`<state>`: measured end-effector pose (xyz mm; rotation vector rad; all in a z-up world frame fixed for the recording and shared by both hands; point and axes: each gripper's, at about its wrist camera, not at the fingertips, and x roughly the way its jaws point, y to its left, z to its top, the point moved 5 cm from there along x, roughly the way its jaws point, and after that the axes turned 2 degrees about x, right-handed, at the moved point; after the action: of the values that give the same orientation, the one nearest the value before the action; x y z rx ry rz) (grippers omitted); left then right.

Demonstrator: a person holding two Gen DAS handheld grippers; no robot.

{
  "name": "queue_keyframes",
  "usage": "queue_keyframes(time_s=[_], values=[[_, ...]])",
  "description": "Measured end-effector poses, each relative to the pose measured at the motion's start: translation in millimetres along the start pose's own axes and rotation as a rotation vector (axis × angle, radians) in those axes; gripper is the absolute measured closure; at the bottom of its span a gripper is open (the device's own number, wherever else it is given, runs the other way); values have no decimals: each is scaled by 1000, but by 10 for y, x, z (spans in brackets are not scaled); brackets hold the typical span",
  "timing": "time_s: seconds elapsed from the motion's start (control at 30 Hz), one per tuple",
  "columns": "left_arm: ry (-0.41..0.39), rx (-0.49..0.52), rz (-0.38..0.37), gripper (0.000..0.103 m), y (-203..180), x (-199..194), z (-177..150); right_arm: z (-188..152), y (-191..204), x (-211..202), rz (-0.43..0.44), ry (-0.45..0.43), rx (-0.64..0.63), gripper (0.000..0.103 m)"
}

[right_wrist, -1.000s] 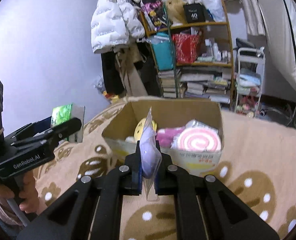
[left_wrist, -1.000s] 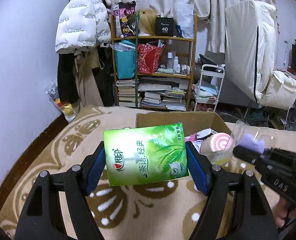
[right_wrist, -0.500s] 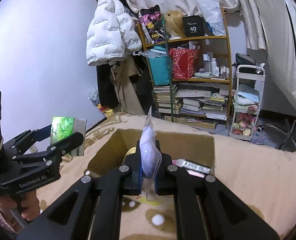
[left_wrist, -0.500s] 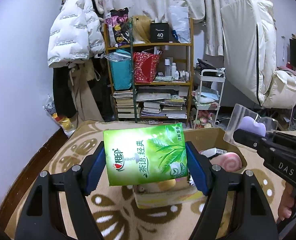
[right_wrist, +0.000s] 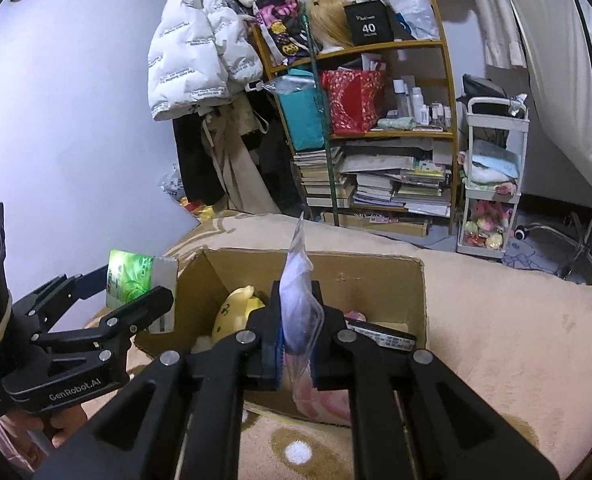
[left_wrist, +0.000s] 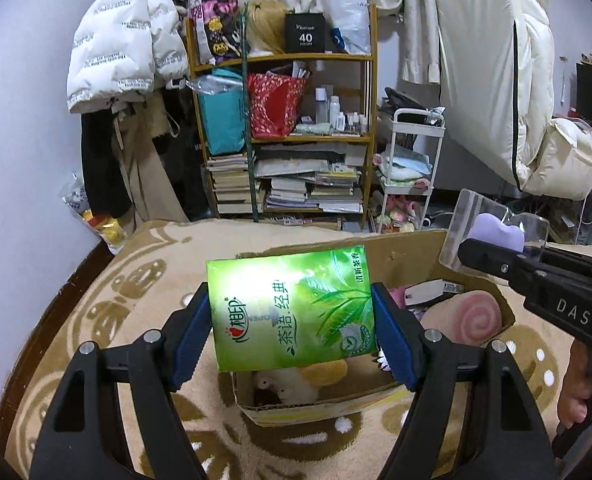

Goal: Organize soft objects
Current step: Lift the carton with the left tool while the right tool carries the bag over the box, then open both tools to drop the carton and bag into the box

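My left gripper is shut on a green tissue pack and holds it over the near edge of an open cardboard box. My right gripper is shut on a clear plastic bag with a purple sponge and holds it above the same box. In the box lie a yellow plush toy, a pink swirl cushion and a flat black-and-white packet. The right gripper with the purple sponge bag shows at the right of the left wrist view.
The box stands on a beige bed cover with a brown pattern. Behind it are a wooden shelf with books and bags, a white trolley, hanging coats and a white quilt.
Both grippers have moved forward and over the box with their loads. The box now lies directly below the tissue pack and the sponge bag.
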<state>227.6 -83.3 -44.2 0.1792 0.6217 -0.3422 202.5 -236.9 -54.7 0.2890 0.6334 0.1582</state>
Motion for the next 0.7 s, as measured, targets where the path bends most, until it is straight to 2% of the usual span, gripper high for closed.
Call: queue_keyframes(time_s=[0.53,0.6,0.7], values=[[91,2,-21,26,-56,215,-214,-87,-96,129,30,36,61,87],[91,4,-18,20,-69,209,-229,-84,-97,115,28,32,63,82],[56,8,-5,13,-65,137,-209,-77,-86,71,27,22,63,69]])
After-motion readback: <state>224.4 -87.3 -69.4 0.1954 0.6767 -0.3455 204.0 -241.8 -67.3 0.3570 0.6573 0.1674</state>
